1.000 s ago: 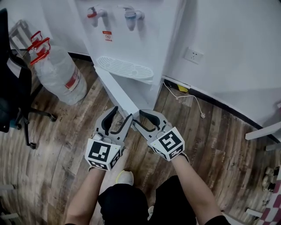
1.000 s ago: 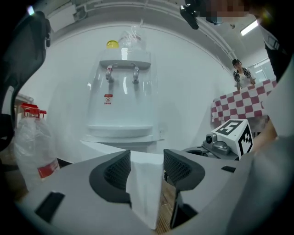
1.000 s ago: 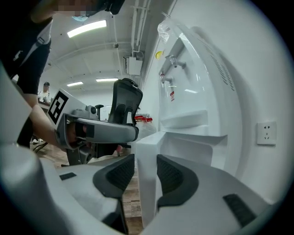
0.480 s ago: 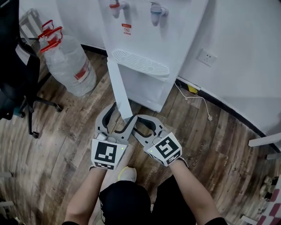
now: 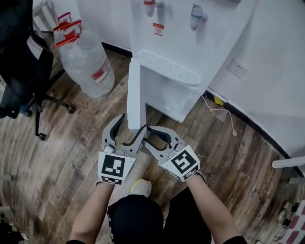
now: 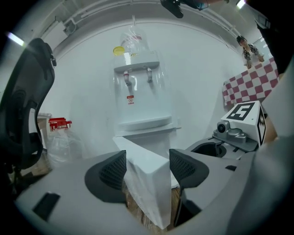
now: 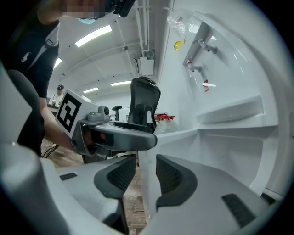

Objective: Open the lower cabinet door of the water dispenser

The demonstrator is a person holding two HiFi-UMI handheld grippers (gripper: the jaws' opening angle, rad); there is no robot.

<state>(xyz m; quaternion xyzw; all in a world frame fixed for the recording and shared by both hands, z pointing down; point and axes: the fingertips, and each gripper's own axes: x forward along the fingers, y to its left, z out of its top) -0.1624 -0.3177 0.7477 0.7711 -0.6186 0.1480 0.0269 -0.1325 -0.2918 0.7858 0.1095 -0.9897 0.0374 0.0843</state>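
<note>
The lower cabinet door [image 5: 135, 95] of the white water dispenser [image 5: 190, 43] is open. It sticks straight out from the front, below the drip tray [image 5: 174, 69], and points at the person. Its far end hangs over the wood floor [image 5: 71, 143], and both tools meet there.

The left tool [image 5: 132, 121] has its jaws as wide apart as they go. The end of the door sits between the two dark pads. In the left gripper view the white corner of the door fills the space between them, but the pads do not squeeze it.

The right tool [image 5: 145, 135] comes at the door from the other side, just beside the left tool. Its jaws are closing, with the thin edge of the door standing up between them. In the right gripper view one pad is against the door. The other pad is just beside it, with a thin gap showing.

A red tap [image 5: 149, 2] and a blue tap [image 5: 198, 12] stick out high on the dispenser. A big clear water bottle [image 5: 88, 62] with a red handle lies on the floor to the left. A black office chair [image 5: 24, 62] stands further left. A wall socket [image 5: 238, 69] is on the white wall to the right.
</note>
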